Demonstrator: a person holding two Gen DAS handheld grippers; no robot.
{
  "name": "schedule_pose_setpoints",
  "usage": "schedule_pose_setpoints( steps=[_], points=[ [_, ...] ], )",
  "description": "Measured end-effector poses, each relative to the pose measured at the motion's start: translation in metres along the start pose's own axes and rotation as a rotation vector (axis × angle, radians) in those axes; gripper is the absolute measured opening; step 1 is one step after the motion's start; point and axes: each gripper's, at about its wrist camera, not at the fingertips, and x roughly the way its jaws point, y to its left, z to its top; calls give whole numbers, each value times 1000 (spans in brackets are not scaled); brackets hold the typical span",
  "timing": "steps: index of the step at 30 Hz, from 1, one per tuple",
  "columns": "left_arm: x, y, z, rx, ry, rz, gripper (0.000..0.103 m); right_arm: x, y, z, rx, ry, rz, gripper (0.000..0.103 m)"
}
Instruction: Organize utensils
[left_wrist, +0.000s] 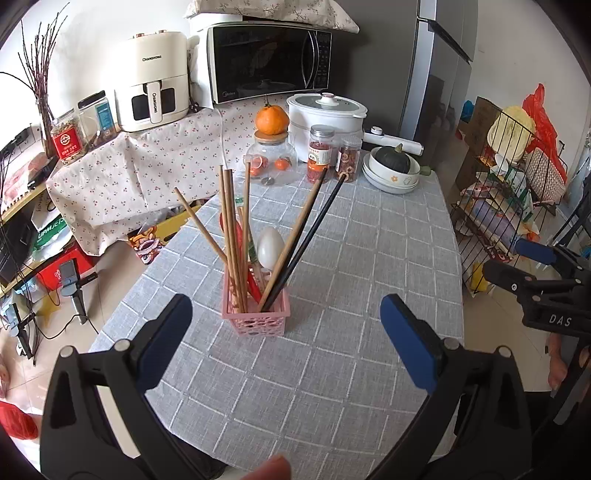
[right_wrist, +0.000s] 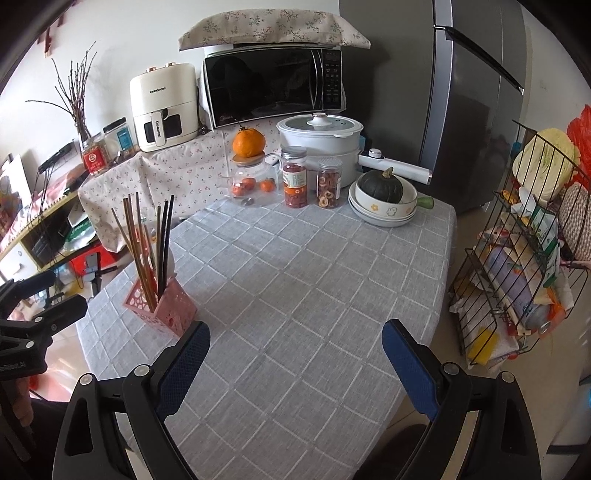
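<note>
A pink perforated holder (left_wrist: 256, 314) stands on the grey checked tablecloth (left_wrist: 351, 266), holding wooden chopsticks (left_wrist: 231, 236), a black chopstick (left_wrist: 314, 232), a white spoon (left_wrist: 270, 248) and a red utensil. My left gripper (left_wrist: 286, 321) hovers open just in front of it, nothing between its blue pads. In the right wrist view the holder (right_wrist: 162, 306) sits at the left, with chopsticks (right_wrist: 147, 247) sticking up. My right gripper (right_wrist: 295, 350) is open over bare cloth, to the right of the holder. The right gripper (left_wrist: 532, 273) also shows at the left view's right edge.
At the table's far end stand a glass teapot (right_wrist: 253, 181) topped by an orange, two spice jars (right_wrist: 294, 177), a white cooker (right_wrist: 321, 147) and stacked bowls holding a dark squash (right_wrist: 380, 188). A wire rack (right_wrist: 517, 258) stands right of the table. Microwave and air fryer sit behind.
</note>
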Motion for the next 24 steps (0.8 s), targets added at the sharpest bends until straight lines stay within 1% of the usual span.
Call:
schedule_pose_setpoints(
  steps=[14,24],
  points=[
    [-3,3,3,-20,-16,-1,101,-1,0,2,1,-13,-8,95],
    [-3,-1,3,-16,-23,-6,101,0,-1,2,-4,-12,-13,95]
  ],
)
